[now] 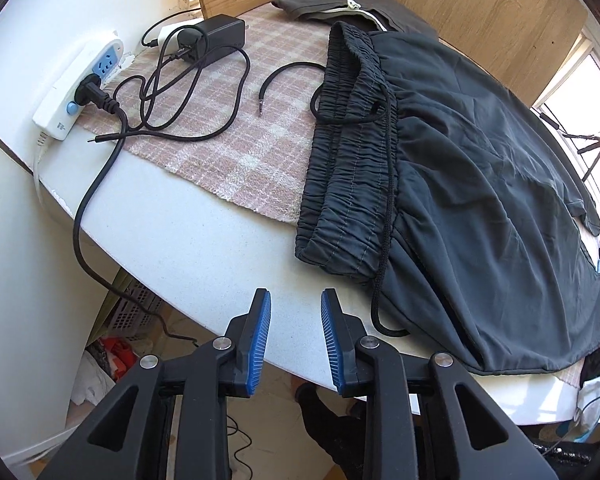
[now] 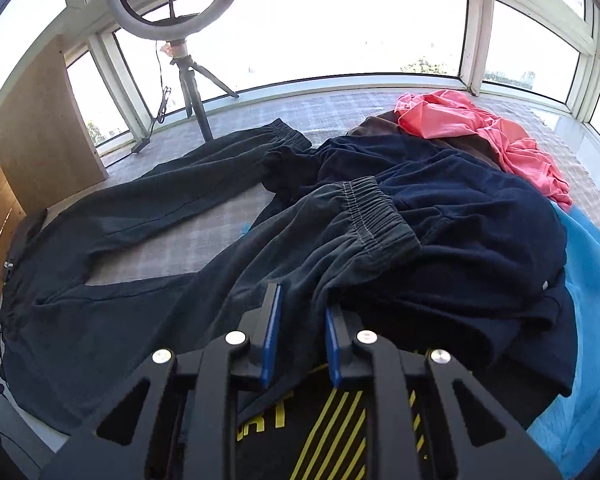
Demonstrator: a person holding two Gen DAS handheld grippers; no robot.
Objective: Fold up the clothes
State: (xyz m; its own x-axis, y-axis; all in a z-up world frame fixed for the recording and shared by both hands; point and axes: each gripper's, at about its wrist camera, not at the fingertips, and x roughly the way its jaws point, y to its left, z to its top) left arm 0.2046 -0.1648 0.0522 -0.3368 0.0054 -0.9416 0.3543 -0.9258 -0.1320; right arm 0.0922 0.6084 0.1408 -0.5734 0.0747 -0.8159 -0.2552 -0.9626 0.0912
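Note:
Dark grey track pants (image 1: 480,168) lie on the table, their elastic waistband (image 1: 352,152) facing me with a black drawstring (image 1: 384,240) trailing off it. My left gripper (image 1: 296,300) stands open over the bare white table edge (image 1: 204,240), just left of the waistband's near corner and holding nothing. In the right wrist view the pants (image 2: 140,216) are spread out with the legs apart. The near leg's cuff (image 2: 376,216) rests on a navy garment (image 2: 480,240). Just above that near leg, my right gripper (image 2: 302,300) hovers open.
A power strip (image 1: 80,84), a charger brick (image 1: 216,36) and loose cables sit on the plaid cloth at the left. A folded grey garment (image 1: 340,0) lies at the back. Pink (image 2: 480,128), blue (image 2: 592,300) and yellow-striped black (image 2: 332,432) clothes are piled at the right. A ring light tripod (image 2: 196,92) stands behind.

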